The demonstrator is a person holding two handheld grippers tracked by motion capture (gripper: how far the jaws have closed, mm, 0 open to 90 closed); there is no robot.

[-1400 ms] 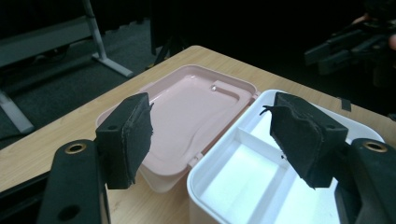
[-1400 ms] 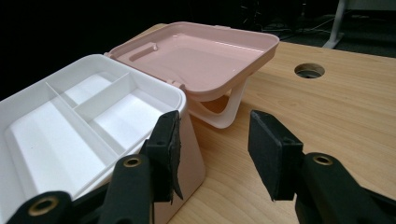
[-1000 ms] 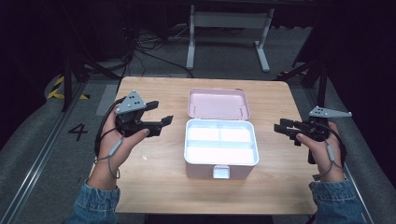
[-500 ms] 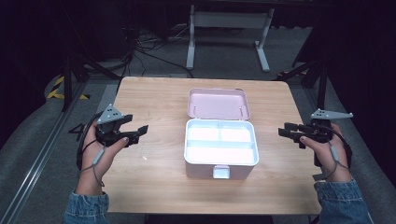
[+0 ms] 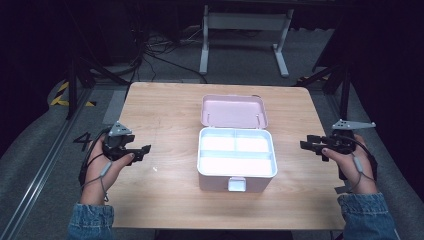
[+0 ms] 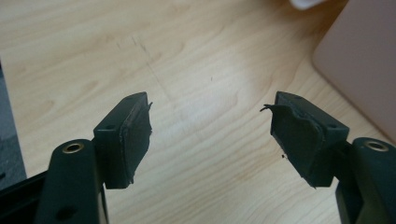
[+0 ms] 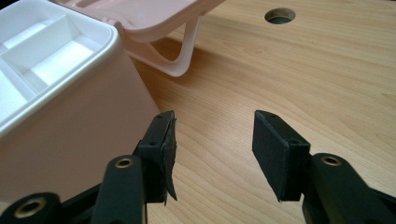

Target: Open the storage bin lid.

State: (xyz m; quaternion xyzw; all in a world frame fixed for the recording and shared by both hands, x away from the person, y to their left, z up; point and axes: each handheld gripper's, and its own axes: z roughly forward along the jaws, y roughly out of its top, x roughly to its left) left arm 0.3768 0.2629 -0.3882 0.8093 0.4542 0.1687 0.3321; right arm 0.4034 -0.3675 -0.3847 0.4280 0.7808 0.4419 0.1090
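Note:
A pink box [image 5: 237, 167] stands open in the middle of the wooden table [image 5: 165, 110], its lid [image 5: 234, 111] laid back and its white inner tray [image 5: 236, 151] split into compartments that look empty. My left gripper [image 5: 142, 151] hovers open near the table's left edge, well left of the box. In the left gripper view the jaws [image 6: 210, 123] stand wide apart over bare wood, with the box's pink side [image 6: 364, 60] at the right. My right gripper [image 5: 306, 145] is open just right of the box. Its own view [image 7: 214, 135] shows the box wall [image 7: 70, 140] close on the left.
A latch tab [image 5: 237, 184] sticks out of the box's front. A round cable hole [image 7: 280, 16] sits in the tabletop beyond the lid. A white metal stand [image 5: 245, 22] and cables [image 5: 150, 45] are on the dark floor behind the table.
My left gripper has drawn back from beside the box toward the table's left edge. The right gripper has barely shifted.

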